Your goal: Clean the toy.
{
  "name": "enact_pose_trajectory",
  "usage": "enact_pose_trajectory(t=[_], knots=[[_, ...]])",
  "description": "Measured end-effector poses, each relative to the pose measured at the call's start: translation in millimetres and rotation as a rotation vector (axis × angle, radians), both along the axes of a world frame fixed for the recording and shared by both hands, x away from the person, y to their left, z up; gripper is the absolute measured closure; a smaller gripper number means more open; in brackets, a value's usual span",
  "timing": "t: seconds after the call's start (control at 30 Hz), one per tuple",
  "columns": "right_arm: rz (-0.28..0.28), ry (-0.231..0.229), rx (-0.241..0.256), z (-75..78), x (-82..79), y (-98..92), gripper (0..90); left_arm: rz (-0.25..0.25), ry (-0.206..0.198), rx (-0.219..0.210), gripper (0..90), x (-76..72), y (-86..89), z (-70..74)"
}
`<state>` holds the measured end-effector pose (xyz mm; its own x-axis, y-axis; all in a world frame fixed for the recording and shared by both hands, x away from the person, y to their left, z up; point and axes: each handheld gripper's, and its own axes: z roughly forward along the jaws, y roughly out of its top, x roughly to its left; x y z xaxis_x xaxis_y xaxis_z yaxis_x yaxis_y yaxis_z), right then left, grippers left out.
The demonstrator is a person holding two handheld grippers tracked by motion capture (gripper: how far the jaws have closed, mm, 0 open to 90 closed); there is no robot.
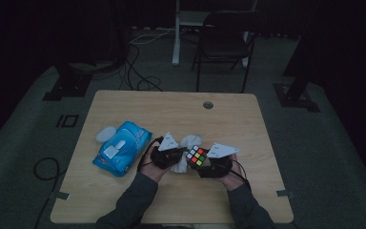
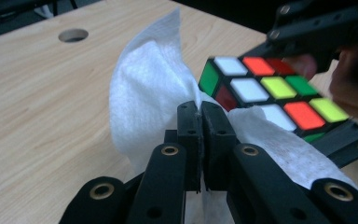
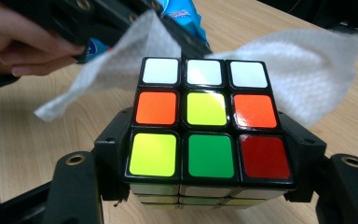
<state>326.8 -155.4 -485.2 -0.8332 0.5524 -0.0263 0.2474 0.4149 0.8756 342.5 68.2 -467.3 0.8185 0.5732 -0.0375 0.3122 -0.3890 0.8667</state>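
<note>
A scrambled puzzle cube [image 1: 197, 156] [image 3: 204, 121] [image 2: 270, 93] is held just above the table, clamped by its sides in my right gripper [image 1: 208, 168] [image 3: 207, 154]. My left gripper [image 1: 177, 157] [image 2: 200, 140] is shut on a white wet wipe [image 1: 188, 143] [image 2: 154, 93] [image 3: 303, 65]. The wipe is pressed against the cube's left side and drapes over one corner. In the right gripper view the wipe spreads out behind the cube on both sides.
A blue pack of wet wipes [image 1: 123, 147] [image 3: 179, 11] lies left of the grippers, with a crumpled white wipe [image 1: 106, 134] beside it. The wooden table [image 1: 171, 112] has a cable hole [image 1: 208, 105] [image 2: 73, 35] near its far edge. A dark chair [image 1: 224, 43] stands beyond.
</note>
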Motion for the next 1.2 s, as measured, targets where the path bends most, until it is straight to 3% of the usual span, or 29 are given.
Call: enact_pose_trajectory(t=[0.17,0.4,0.97,1.2], knots=[[-0.010,0.017,-0.017,-4.5,1.3,3.4,33.8,-0.006,-0.022,-0.011,88.0,-3.2,-0.9,7.4],[-0.018,0.009,-0.009,-2.3,0.5,3.1,33.8,-0.008,-0.008,-0.020,87.9,-0.5,1.1,3.2],[-0.053,-0.018,0.054,6.8,1.3,-7.8,33.8,0.008,0.029,0.029,87.9,3.3,0.3,-13.3],[-0.020,-0.014,0.041,5.2,-2.1,-1.2,33.8,0.015,0.028,0.028,87.9,5.1,1.4,-11.0]])
